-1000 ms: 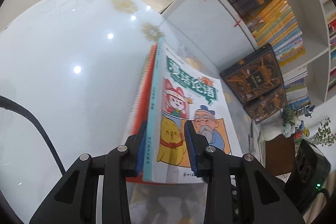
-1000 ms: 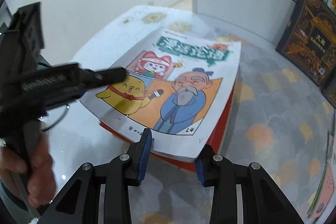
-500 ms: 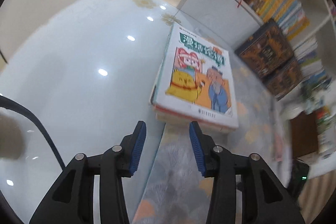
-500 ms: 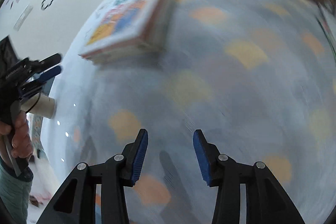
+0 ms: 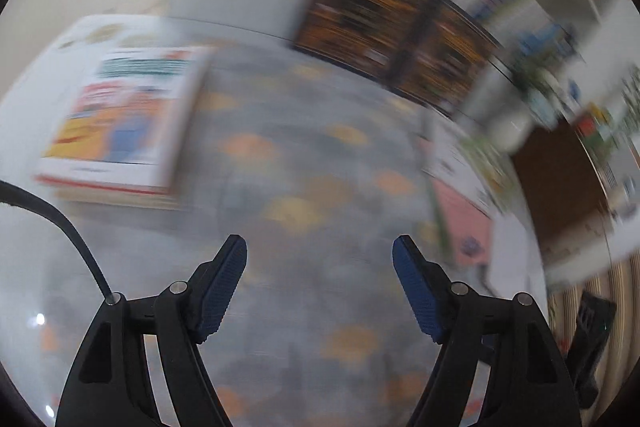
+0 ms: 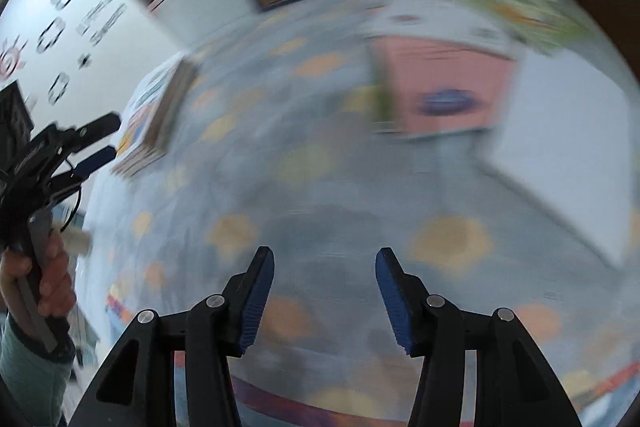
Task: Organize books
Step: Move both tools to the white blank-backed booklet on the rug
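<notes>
- Both grippers were empty, with blue-padded jaws parted over a grey mat with orange patches; the left gripper [image 5: 319,255] stood wide and the right gripper [image 6: 325,263] moderately apart, and both sets of jaws had just been opening with nothing between them.
- Heavy motion blur smeared both views, so fine detail could not be read.
- A pink-covered book [image 6: 442,93] lay flat on the mat, well ahead of the right gripper and slightly to its right; in the left wrist view it sat far off to the right [image 5: 466,223].
- Judging from that, the right hand was the nearer one for this book.
- Its long axis could not be told through the blur.
- A stack of books [image 5: 120,119] topped by a cartoon cover lay well apart on the left, nearer the left gripper.
- Dark boxed volumes [image 5: 384,39] leaned against the bookshelf behind.
</notes>
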`<state>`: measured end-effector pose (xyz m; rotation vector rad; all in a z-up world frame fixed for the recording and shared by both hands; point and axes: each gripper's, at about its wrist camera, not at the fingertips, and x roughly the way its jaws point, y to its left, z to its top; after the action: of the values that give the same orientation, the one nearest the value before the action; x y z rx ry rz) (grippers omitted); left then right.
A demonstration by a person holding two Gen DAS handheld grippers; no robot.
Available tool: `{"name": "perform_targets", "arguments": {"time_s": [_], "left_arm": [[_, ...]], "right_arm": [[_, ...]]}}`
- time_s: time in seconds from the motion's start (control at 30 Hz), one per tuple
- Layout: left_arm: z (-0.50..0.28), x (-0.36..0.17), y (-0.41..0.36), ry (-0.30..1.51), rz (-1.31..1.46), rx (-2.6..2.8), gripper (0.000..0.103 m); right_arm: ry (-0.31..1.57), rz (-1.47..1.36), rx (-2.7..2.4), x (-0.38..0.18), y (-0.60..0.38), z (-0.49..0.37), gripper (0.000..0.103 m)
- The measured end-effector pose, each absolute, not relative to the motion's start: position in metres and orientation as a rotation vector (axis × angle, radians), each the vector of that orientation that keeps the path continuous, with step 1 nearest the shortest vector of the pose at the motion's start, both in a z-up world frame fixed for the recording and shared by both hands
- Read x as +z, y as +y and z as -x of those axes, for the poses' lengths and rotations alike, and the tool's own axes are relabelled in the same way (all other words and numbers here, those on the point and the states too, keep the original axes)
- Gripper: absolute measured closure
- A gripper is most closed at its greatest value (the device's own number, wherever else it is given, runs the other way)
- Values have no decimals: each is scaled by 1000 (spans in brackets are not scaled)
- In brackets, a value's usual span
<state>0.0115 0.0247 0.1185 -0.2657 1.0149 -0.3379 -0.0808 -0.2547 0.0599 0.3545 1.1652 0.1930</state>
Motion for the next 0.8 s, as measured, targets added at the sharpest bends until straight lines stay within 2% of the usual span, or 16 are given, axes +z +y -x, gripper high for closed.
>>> {"name": "perform_targets", "arguments": {"time_s": [0.23, 0.4, 0.6, 0.8], "left_arm": [[-1, 108, -126, 1090, 107, -584, 29], [-4, 95, -205, 1165, 20, -702, 29], [-6, 80, -257, 1194, -78, -764, 29], [-19, 66, -286, 1229, -94, -784, 29]], "right_arm": [[1132, -561, -24, 45, -387, 117, 52], [1094, -678, -149, 35, -440, 132, 57], [1086, -802, -204, 15, -486, 125, 58], [1063, -799, -213, 14, -499, 108, 58]]}}
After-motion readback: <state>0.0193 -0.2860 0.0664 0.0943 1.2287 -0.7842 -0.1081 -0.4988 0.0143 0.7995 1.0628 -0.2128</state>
